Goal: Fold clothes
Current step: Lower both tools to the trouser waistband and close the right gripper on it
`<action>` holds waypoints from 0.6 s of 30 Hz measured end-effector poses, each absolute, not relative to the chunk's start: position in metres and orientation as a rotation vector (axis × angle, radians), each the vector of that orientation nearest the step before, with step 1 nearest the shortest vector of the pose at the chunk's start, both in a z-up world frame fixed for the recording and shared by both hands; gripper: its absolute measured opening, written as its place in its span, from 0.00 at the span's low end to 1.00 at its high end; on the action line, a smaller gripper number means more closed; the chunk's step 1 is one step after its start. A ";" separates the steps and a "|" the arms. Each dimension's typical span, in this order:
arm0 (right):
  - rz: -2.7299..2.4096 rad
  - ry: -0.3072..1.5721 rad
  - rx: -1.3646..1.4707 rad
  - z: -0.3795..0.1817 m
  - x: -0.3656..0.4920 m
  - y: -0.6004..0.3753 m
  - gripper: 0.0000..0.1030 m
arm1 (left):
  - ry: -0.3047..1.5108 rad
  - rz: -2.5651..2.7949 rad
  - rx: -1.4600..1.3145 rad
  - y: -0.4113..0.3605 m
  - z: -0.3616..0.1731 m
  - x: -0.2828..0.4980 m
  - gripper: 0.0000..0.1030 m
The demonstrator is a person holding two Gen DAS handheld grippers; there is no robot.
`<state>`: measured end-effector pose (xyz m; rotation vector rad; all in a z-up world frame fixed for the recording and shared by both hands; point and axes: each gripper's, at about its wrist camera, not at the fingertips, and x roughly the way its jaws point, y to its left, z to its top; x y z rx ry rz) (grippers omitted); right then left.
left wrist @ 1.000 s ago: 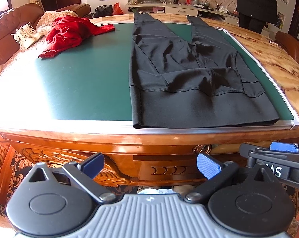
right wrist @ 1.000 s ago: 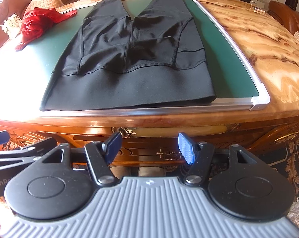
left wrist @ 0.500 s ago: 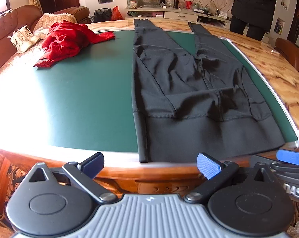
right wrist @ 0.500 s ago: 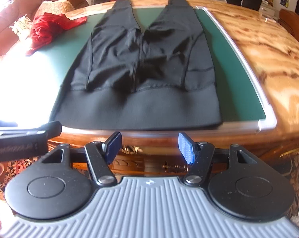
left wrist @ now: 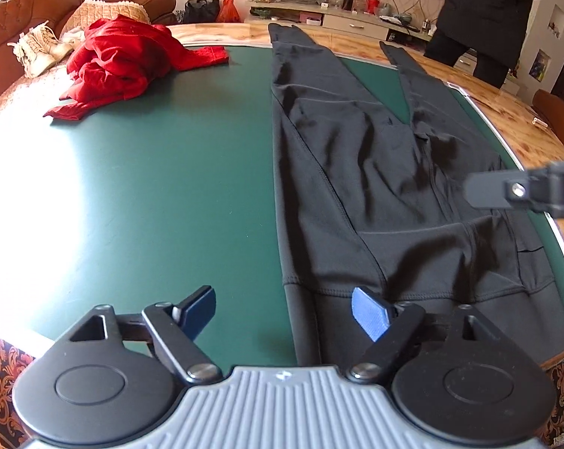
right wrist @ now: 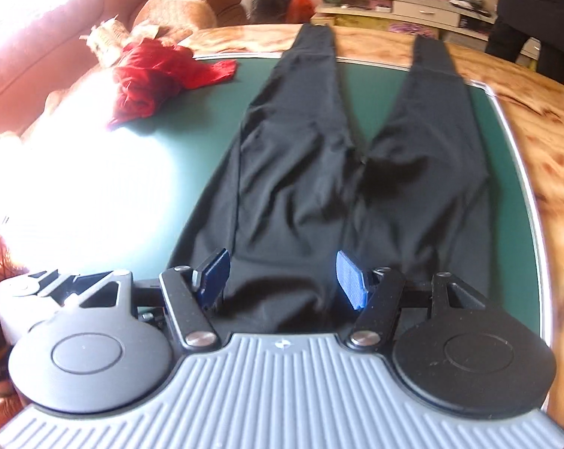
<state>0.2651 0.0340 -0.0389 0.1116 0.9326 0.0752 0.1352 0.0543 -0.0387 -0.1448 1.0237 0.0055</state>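
Note:
Black trousers (left wrist: 375, 187) lie flat on the green mat (left wrist: 162, 194), waistband toward me, legs spread away; they also show in the right wrist view (right wrist: 300, 172). My left gripper (left wrist: 283, 312) is open and empty above the waistband's left edge. My right gripper (right wrist: 282, 275) is open and empty over the waist area; part of it shows at the right in the left wrist view (left wrist: 525, 191).
A crumpled red garment (left wrist: 124, 60) lies at the mat's far left. The mat sits on a glossy wooden table (left wrist: 525, 112). A sofa (right wrist: 38, 56) with shoes (left wrist: 34, 48) stands left. A person in black (left wrist: 487, 11) stands beyond the table.
Both grippers have risen and moved forward from below the table's front edge to over the trousers' waistband. Both stay open.

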 end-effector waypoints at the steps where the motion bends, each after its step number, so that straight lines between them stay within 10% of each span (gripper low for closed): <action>1: 0.085 0.941 0.104 -0.041 0.274 0.038 0.69 | 1.033 -0.003 -0.158 0.056 -0.041 0.139 0.74; 13: 0.294 1.132 0.073 -0.076 0.363 0.091 0.69 | 1.059 -0.068 -0.233 0.057 -0.046 0.148 0.39; 18: 0.313 1.205 0.015 -0.091 0.384 0.126 0.69 | 1.056 -0.062 -0.238 0.053 -0.045 0.144 0.38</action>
